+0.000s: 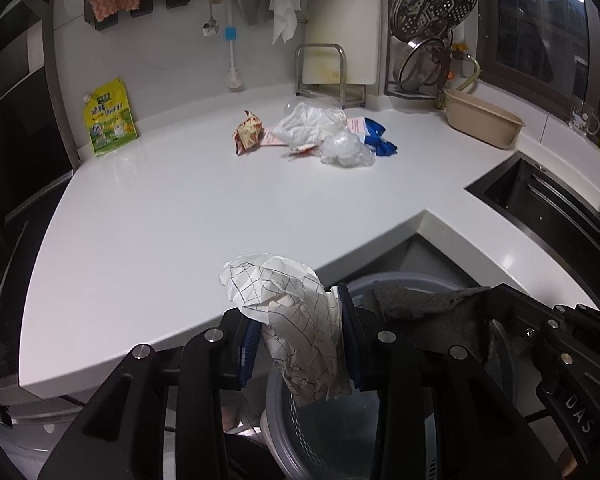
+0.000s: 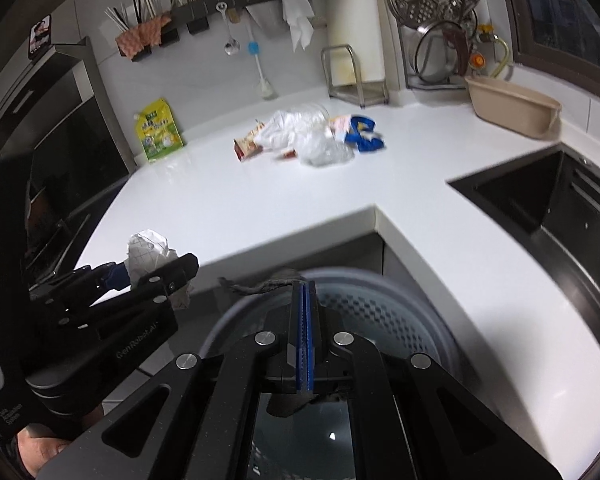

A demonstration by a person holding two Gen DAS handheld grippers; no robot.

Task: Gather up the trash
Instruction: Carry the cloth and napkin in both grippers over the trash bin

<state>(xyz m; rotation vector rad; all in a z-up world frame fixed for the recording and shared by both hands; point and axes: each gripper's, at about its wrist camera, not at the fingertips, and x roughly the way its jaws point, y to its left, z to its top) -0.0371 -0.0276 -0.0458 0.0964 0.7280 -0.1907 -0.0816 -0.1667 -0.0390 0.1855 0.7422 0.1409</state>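
White L-shaped worktop [image 1: 180,208] runs along a tiled kitchen wall, with a dark sink [image 2: 540,200] set into its right-hand leg and a beige basin [image 1: 482,122] standing beyond that. Near the back of the worktop lies a loose cluster of trash [image 1: 320,136]: a crumpled white plastic bag [image 1: 306,122], clear plastic wrap [image 1: 344,152], a red-and-tan snack wrapper [image 1: 247,134] and a blue-and-white wrapper [image 1: 378,138], all touching or just beside one another. A yellow-green pouch [image 1: 110,118] leans upright against the wall, well apart to the left of the cluster. Below the inner corner of the worktop stands a grey bin [image 2: 380,304] with a perforated inner wall. The left gripper [image 1: 300,340] is clenched on a crumpled sheet of white paper with a dark grid print [image 1: 296,320]; the paper is pinched between the blue pads [image 1: 249,344], with its top standing clear of the fingers, at the worktop edge and partly over the bin rim. The right gripper [image 2: 305,320] has its blue pads pressed together on a dark grey rag-like scrap [image 2: 260,286], which trails out to the left of the fingertips above the bin opening. In the left wrist view the same scrap [image 1: 432,308] hangs from the right gripper, just beside the held paper.
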